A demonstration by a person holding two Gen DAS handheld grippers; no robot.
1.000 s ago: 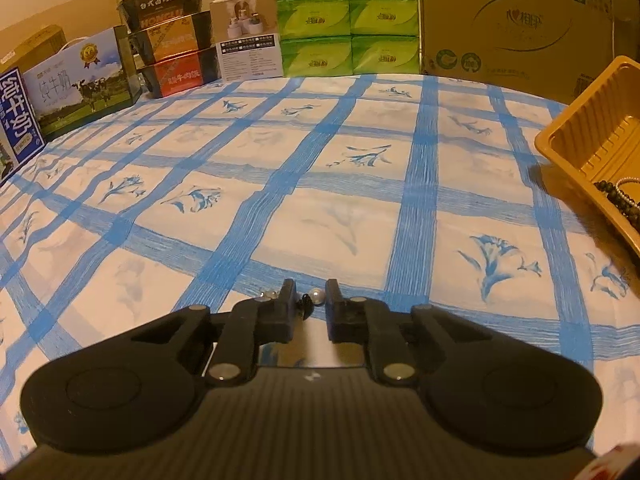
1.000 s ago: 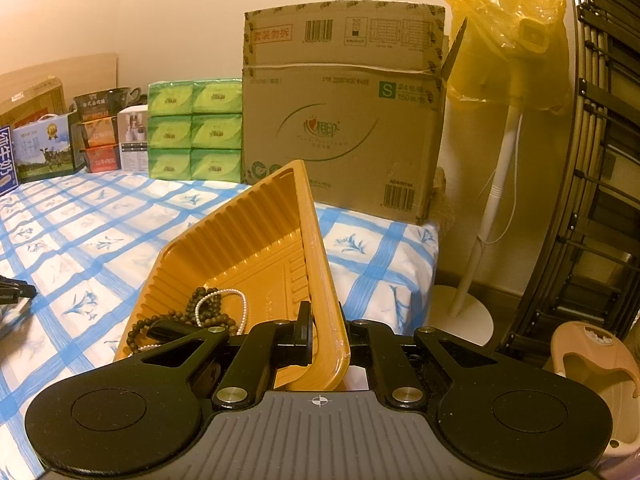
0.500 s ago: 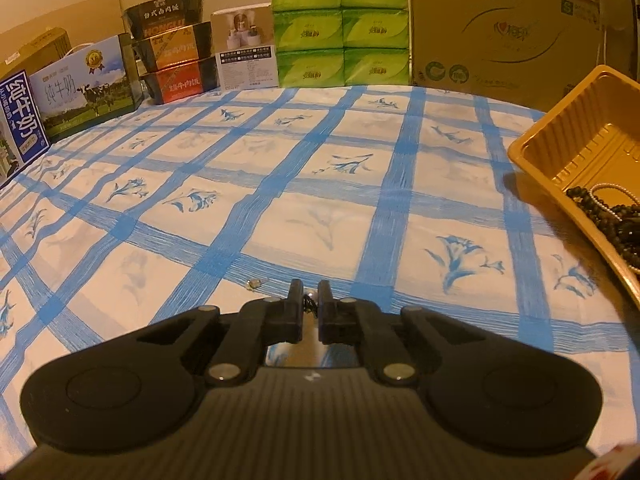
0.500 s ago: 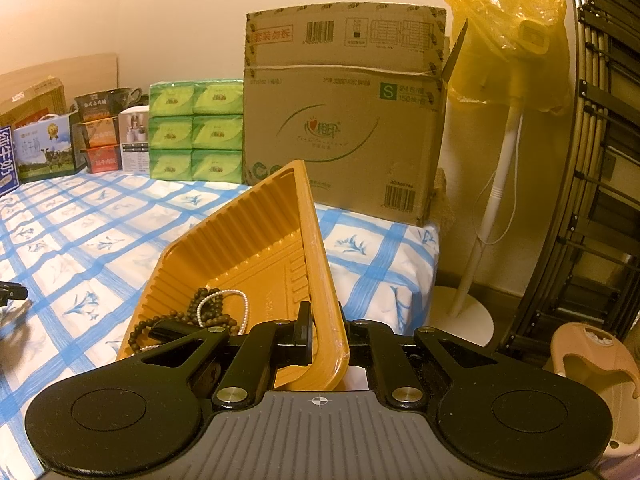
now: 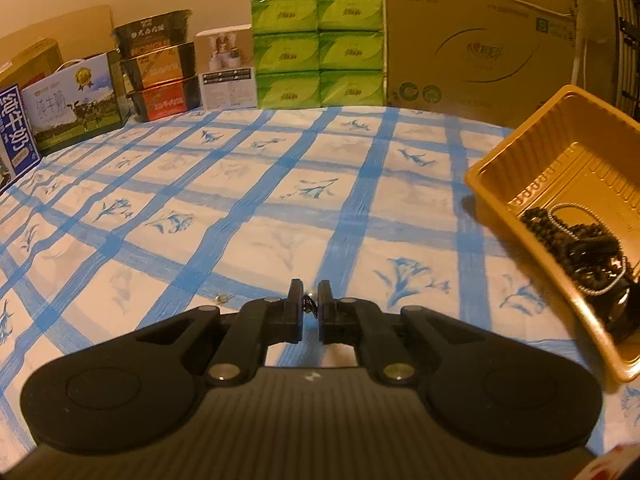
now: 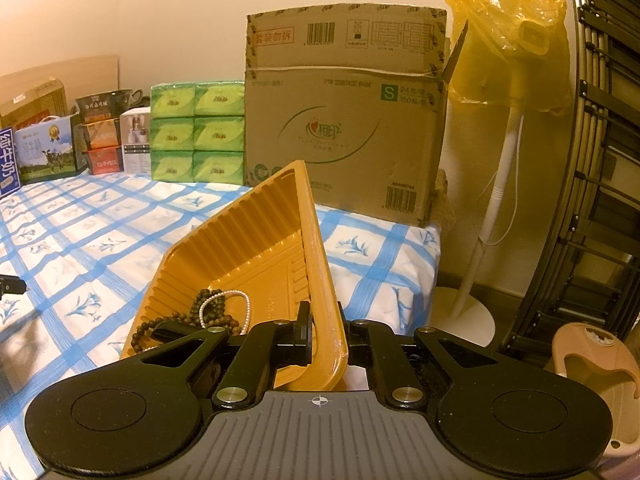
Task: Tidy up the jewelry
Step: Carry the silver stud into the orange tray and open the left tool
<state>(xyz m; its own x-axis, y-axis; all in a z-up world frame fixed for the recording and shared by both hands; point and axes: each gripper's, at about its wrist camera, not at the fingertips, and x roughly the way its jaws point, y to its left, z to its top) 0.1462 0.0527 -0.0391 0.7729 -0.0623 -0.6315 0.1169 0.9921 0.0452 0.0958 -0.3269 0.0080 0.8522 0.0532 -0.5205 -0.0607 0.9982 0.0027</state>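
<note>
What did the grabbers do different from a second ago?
The left gripper has just been closing its jaws on a small pearl earring and lifted it off the checked cloth, swinging toward the orange tray. A tiny metal piece was left on the cloth. The right gripper stayed clamped on the tray's rim, beads still inside.

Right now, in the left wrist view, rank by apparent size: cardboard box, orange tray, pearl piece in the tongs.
1. cardboard box
2. orange tray, partly cut off and nearer, so this order is unsure
3. pearl piece, smallest
</note>
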